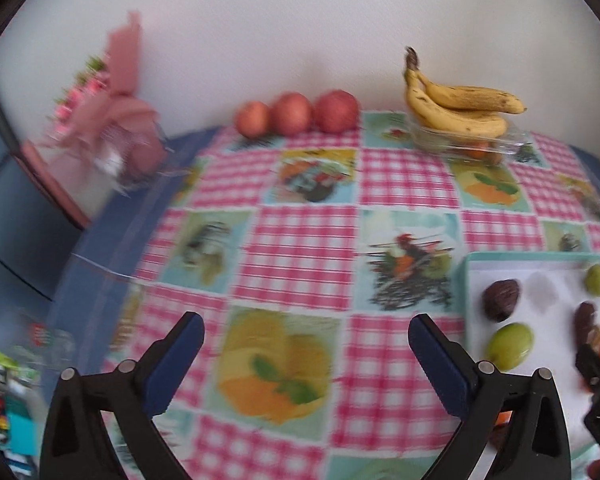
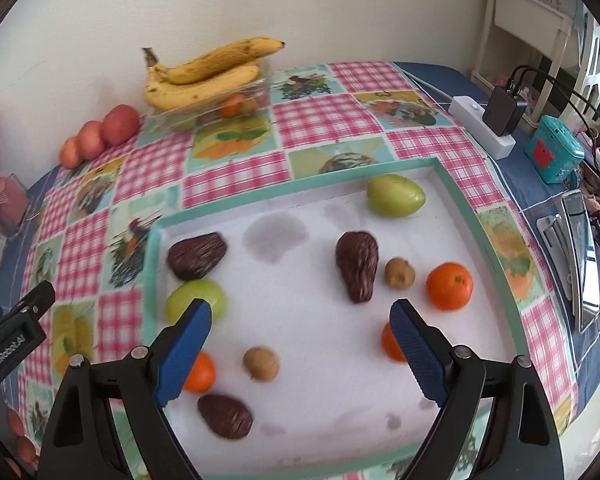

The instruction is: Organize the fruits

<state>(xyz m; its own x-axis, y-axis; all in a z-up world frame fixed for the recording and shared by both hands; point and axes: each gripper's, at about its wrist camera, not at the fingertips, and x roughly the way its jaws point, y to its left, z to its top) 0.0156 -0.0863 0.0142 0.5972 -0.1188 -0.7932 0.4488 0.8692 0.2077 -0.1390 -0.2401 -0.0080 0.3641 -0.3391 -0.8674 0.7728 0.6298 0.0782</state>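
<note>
Hovering over the teal-rimmed tray (image 2: 500, 240), my right gripper (image 2: 300, 344) has its blue pads spread wide and nothing between them. My left gripper (image 1: 306, 344) is just as far apart and empty, held above the checked tablecloth (image 1: 300, 236) to the left of the tray.

I judge the sorting barely begun. The tray's white foam bed holds a scatter with no grouping I can read: two green fruits (image 2: 396, 195), one far and one near the left rim; three dark ridged fruits (image 2: 358, 266); two small brown ones (image 2: 399, 273); and three oranges (image 2: 449, 286), two partly hidden behind my right pads. Several moulded hollows (image 2: 275, 236) in the foam lie bare, so I take it fruit is meant to seat there, and nearly all of that is left.

The right view gives me the whole tray, plus a power strip (image 2: 482, 126), a teal tin (image 2: 554, 154) and what looks like a phone (image 2: 580, 256) on the blue cloth to the right. The left view shows only the tray's left part, blurred, but it gives me the row of three peach-like fruits (image 1: 296, 114) against the wall, the bananas (image 1: 460, 108) lying on a clear container (image 1: 472, 142) of small oranges, and a pink bouquet (image 1: 104, 120) at far left.
</note>
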